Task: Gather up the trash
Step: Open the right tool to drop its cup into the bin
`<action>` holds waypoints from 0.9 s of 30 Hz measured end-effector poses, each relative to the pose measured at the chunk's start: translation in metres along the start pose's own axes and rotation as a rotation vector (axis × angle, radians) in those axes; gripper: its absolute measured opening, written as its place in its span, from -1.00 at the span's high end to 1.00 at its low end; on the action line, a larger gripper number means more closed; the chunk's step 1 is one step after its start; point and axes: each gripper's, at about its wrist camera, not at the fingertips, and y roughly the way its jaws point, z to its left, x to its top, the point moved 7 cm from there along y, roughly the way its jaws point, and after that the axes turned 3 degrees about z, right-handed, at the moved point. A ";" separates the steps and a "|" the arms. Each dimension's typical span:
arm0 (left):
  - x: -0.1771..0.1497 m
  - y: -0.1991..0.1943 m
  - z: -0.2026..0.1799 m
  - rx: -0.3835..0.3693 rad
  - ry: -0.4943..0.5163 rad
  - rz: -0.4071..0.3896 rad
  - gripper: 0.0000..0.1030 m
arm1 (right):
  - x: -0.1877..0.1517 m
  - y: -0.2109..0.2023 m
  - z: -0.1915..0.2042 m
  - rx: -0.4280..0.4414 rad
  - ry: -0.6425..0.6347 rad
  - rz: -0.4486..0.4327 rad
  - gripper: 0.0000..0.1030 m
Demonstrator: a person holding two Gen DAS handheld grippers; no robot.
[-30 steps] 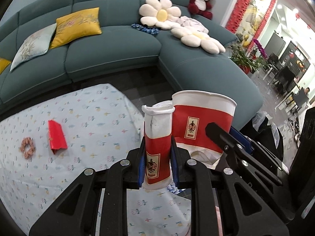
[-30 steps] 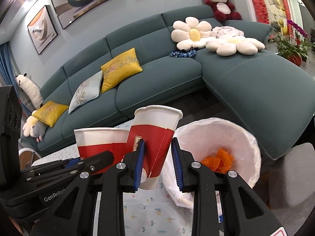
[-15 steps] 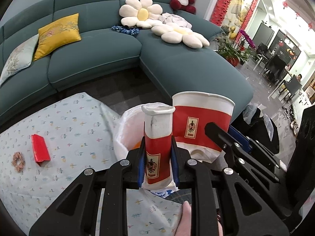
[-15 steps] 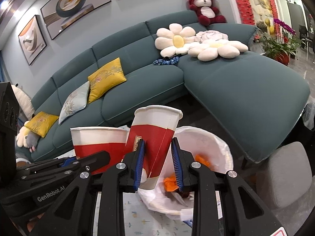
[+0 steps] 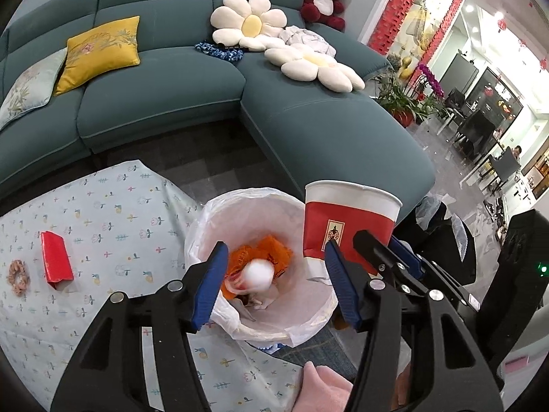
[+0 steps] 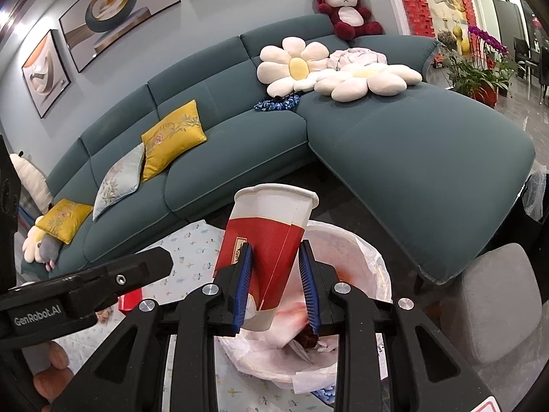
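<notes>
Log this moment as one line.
left gripper: jaws opening, nothing between | crushed cup: falling into bin | right gripper: shut on paper cup above bin

The left gripper (image 5: 274, 281) points steeply downward with its jaws opening and nothing between them, while the right gripper (image 6: 276, 290), beside it, is clamped on a paper cup (image 6: 271, 237).

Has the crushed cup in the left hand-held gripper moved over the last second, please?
Yes. It has left the left hand-held gripper, whose jaws are opening, and dropped as a white blur into the lined bin.
</notes>
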 end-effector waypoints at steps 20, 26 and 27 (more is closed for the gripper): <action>-0.008 -0.022 0.062 0.098 -0.089 -0.032 -0.19 | -0.003 0.013 0.046 0.015 -0.059 0.016 0.02; -0.015 -0.035 0.090 0.120 -0.131 -0.046 -0.19 | -0.006 0.011 0.072 0.031 -0.097 0.020 -0.06; -0.015 -0.037 0.094 0.123 -0.138 -0.049 -0.19 | -0.007 0.011 0.076 0.034 -0.102 0.022 -0.06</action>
